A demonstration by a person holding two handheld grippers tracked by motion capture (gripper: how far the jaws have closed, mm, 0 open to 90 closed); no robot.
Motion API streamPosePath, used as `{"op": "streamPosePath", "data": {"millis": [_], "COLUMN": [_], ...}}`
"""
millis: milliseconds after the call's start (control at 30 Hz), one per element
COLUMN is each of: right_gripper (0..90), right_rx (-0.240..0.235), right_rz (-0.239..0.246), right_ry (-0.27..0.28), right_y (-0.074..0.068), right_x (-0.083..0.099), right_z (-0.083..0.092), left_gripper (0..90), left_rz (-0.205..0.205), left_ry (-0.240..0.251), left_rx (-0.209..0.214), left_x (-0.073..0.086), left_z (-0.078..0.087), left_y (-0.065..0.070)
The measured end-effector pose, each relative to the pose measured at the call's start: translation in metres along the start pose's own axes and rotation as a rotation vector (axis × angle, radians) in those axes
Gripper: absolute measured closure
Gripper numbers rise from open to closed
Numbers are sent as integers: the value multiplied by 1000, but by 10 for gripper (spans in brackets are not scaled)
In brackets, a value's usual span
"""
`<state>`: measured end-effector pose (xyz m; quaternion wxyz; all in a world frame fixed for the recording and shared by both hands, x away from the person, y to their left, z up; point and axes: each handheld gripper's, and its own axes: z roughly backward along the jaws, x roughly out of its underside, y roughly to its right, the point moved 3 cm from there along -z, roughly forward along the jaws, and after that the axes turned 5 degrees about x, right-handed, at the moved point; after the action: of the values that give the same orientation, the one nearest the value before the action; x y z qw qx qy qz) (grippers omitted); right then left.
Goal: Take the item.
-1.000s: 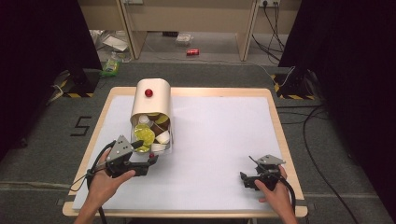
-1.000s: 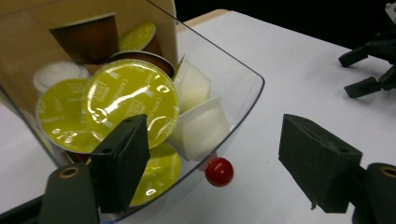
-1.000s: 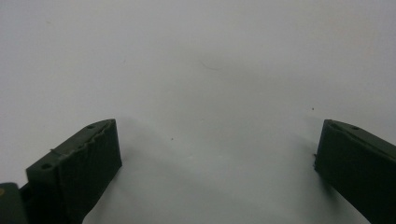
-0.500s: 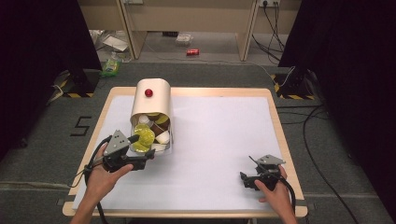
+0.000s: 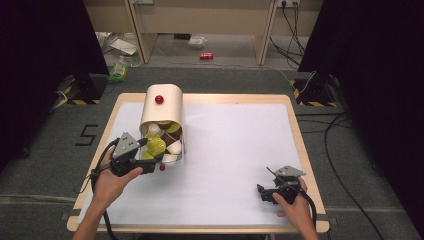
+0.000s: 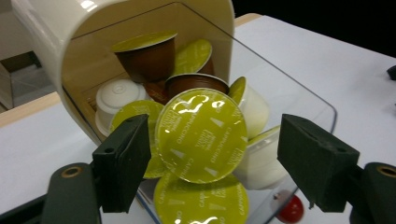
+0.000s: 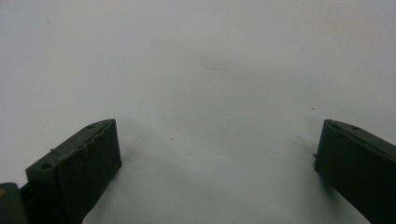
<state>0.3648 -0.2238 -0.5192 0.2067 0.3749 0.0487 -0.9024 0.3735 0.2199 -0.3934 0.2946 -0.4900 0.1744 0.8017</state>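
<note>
Here, on the left half of the worktop (image 5: 235, 150): cream capsule dispenser (image 5: 161, 107) with red knob (image 5: 159, 99), clear drawer (image 6: 299, 100) pulled out toward the near side, red drawer knob (image 6: 290, 211) at the near end. Inside: green-lidded capsules, brown capsules, white capsules, heaped loosely. Foremost: green-lidded capsule (image 6: 201, 135), tilted, lid facing near, resting on the heap at the drawer's near end. Left hand-held gripper (image 5: 150, 162) at the drawer's near-left edge, jaws lately closing, standing either side of that capsule, left pad (image 6: 128, 156) close beside its rim, right pad (image 6: 310, 158) apart from it; contact not yet visible, so open. Right hand-held gripper (image 5: 264, 194) near the near-right corner, well apart from the dispenser, jaws wide open over bare white worktop, holding nothing.
</note>
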Motion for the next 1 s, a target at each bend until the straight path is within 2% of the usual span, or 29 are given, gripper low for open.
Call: {"op": "streamPosePath", "data": {"millis": [100,433,567,633,700,900,1000], "right_gripper": [7,6,6,6,6,6,5], "right_rx": [0,-1,-1,-1,-1,0,-1], "right_rz": [1,4,3,4,4,4,3], "right_ry": [0,1,1,1,0,0,0], "right_y": [0,0,0,0,0,0,0], "right_x": [0,0,0,0,0,0,0], "right_z": [0,0,0,0,0,0,0], "left_gripper": [280,299,367,381,384,385,394], "left_rz": [12,0,-2,16,20,28,13], "left_ry": [-9,-37,-49,-50,-53,-73,-78], "left_rx": [1,-15,-21,-18,-11,-26,-26], "left_x": [-1,-7,-7,-6,-6,-7,-7], "left_z": [-4,-16,-20,-21,-21,-25,-24], "left_y": [-3,-1,-1,-2,-2,-2,-1]}}
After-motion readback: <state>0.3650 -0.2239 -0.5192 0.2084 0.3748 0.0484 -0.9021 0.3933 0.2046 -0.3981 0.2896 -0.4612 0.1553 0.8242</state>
